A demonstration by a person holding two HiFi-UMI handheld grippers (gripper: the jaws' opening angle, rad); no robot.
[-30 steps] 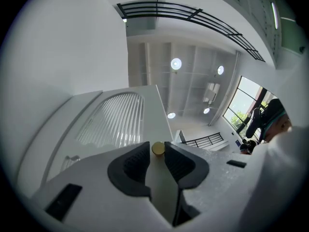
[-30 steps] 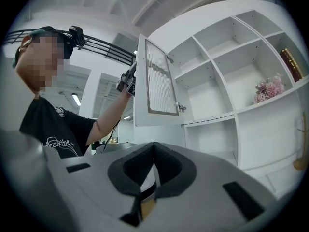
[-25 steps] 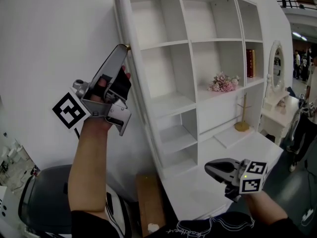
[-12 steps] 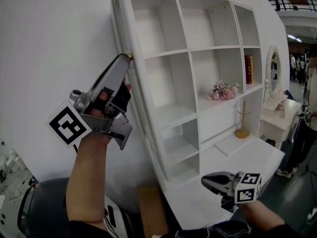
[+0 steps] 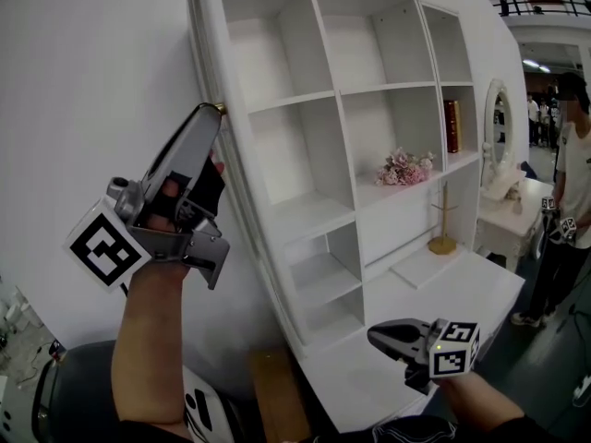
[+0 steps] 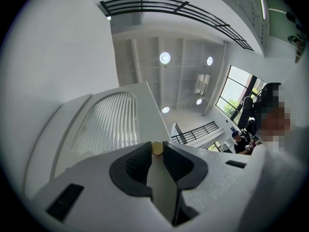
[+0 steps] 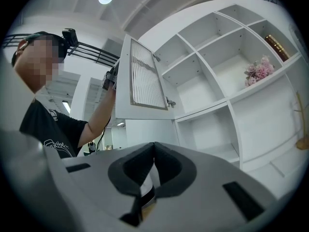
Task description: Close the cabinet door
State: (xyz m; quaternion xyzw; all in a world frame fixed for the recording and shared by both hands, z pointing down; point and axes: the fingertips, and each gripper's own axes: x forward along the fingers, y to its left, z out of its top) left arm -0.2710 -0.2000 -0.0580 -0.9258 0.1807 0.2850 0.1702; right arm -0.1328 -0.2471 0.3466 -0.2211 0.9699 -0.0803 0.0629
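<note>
The white cabinet has open shelves, and its upper left door, with a ribbed panel, stands swung out. In the head view the door shows edge-on. My left gripper reaches up to the door's lower corner. In the left gripper view it is shut on the small gold knob, with the ribbed panel just behind. My right gripper hangs low in front of the cabinet's counter. Its jaws are shut with nothing between them.
Pink flowers, a red book and a gold stand sit on the shelves. An oval mirror and a dressing table stand at the right, next to a person. A brown box lies below.
My right gripper has sunk a little in front of the counter. My left gripper keeps its hold on the knob. The head view has panned, so the cabinet sits further left.
</note>
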